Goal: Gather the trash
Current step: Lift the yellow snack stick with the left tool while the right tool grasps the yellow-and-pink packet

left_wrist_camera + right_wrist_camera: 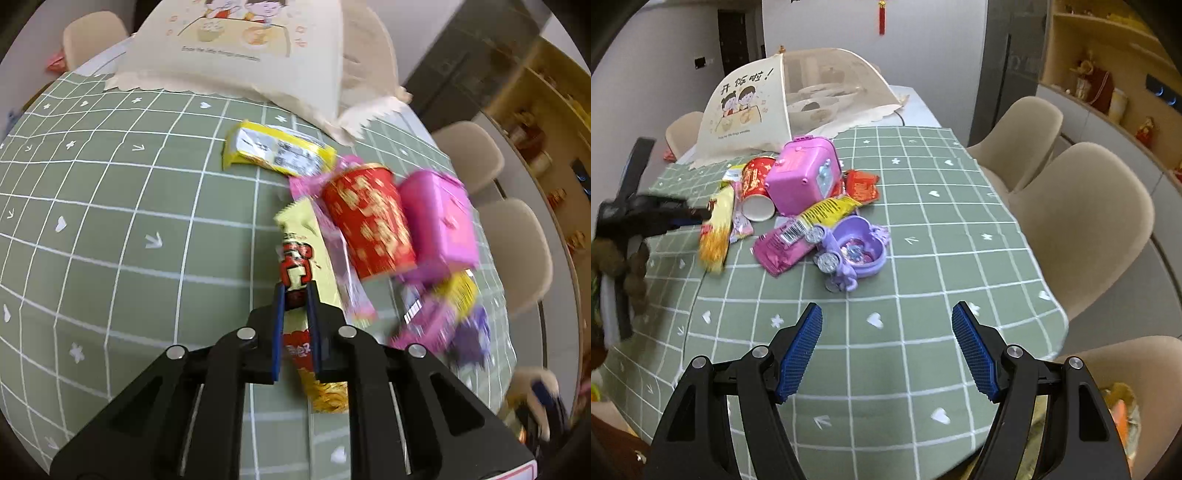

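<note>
My left gripper (295, 291) is shut on a long yellow snack wrapper (301, 236) and holds it over the green checked tablecloth (110, 221); the same wrapper (718, 225) and the left gripper (701, 216) show in the right wrist view. Beside it lie a red paper cup (369, 221) on its side, a pink wrapper (343, 258) and a yellow packet (277, 149). My right gripper (886, 328) is open and empty, above the tablecloth (886, 369) near the front edge. A pink-and-yellow wrapper (801, 236) and a red wrapper (862, 184) lie in the pile.
A pink toy box (803, 175) and a purple heart-shaped toy case (855, 247) sit among the trash. A cream mesh food cover (798, 99) stands at the table's far end. Beige chairs (1082, 221) line the right side. Shelves (1108, 74) are behind.
</note>
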`<state>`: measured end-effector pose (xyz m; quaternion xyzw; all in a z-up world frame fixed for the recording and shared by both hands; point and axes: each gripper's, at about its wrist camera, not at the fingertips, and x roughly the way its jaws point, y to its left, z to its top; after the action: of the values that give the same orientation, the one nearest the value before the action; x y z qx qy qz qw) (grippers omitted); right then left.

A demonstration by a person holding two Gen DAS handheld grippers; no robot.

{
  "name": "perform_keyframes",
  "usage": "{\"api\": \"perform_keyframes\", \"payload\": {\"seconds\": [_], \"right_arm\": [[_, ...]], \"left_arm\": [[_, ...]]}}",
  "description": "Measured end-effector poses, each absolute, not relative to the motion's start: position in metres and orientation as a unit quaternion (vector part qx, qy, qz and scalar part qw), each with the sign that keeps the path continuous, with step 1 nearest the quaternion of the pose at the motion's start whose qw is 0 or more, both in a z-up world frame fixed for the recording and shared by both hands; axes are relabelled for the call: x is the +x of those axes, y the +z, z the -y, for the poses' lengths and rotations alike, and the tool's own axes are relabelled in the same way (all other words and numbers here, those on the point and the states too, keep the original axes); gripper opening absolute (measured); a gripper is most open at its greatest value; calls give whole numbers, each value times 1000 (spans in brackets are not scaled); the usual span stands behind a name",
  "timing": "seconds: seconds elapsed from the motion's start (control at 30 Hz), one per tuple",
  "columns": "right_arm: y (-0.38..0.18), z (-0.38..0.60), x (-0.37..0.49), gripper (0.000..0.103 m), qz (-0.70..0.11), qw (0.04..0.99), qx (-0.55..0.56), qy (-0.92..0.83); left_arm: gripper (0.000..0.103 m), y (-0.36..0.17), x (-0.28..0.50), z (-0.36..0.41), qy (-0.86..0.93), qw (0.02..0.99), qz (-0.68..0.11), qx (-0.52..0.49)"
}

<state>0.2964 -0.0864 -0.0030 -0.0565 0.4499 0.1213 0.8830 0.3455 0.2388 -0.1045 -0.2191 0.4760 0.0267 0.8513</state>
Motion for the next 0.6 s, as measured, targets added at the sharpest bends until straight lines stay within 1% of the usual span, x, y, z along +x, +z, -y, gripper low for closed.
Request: {"api": "perform_keyframes", "payload": {"seconds": [0.17,0.33,0.53,0.57,0.6], "right_arm": [[-5,68,319,69,-455,871,-19,183],[-17,19,330,69,-469,848,5,246],[-39,-29,354,69,-455,871,-33,181],[-41,-32,361,69,-450,877,-33,168],[-43,-35,369,69,-445,882,-37,154]], "left_arm": [[9,-95,303,-240,-1,850,-485,-204],[9,-97,278,-250,12,843,-494,-213],[9,-100,260,-263,21,840,-498,-215],[11,-100,258,-265,21,839,-498,-218],[19,-101,257,-266,19,838,-498,-220]]}}
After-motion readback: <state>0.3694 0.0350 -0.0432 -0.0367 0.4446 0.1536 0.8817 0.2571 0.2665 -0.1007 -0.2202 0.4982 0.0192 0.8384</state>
